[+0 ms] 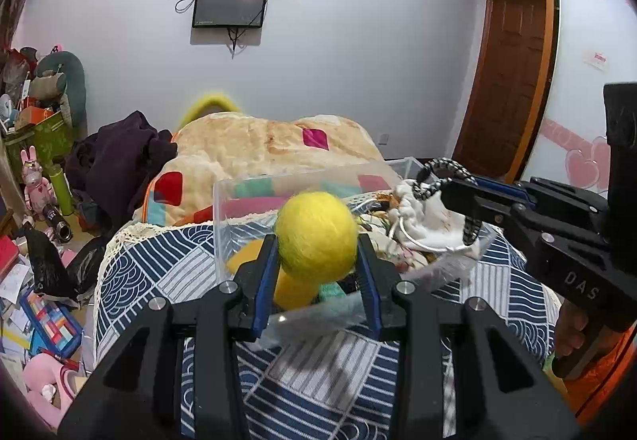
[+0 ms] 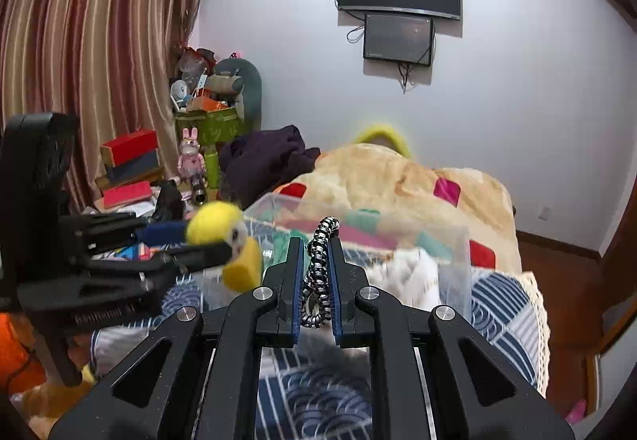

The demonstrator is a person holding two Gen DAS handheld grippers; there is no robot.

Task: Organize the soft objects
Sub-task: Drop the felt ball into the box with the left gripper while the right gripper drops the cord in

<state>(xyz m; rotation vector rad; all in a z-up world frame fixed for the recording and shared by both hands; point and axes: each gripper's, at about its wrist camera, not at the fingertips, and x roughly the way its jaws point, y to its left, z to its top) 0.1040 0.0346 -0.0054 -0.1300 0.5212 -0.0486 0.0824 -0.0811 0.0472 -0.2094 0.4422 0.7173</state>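
Note:
My left gripper (image 1: 316, 245) is shut on a yellow plush toy (image 1: 316, 237) with a round fuzzy head, held over the near edge of a clear plastic bin (image 1: 239, 193) on the bed. The toy also shows in the right wrist view (image 2: 227, 241). My right gripper (image 2: 315, 264) is shut on a black-and-white braided cord (image 2: 318, 268), which joins a white drawstring pouch (image 1: 430, 217) lying in the bin's right side. The right gripper appears in the left wrist view (image 1: 458, 189); the left gripper appears in the right wrist view (image 2: 207, 245).
The bin stands on a blue-and-white patterned bedcover (image 1: 318, 372). A beige patchwork blanket (image 1: 258, 145) and dark clothes (image 1: 119, 157) lie behind it. Cluttered floor and boxes (image 1: 36, 304) sit left of the bed. A wooden door (image 1: 505, 81) is at right.

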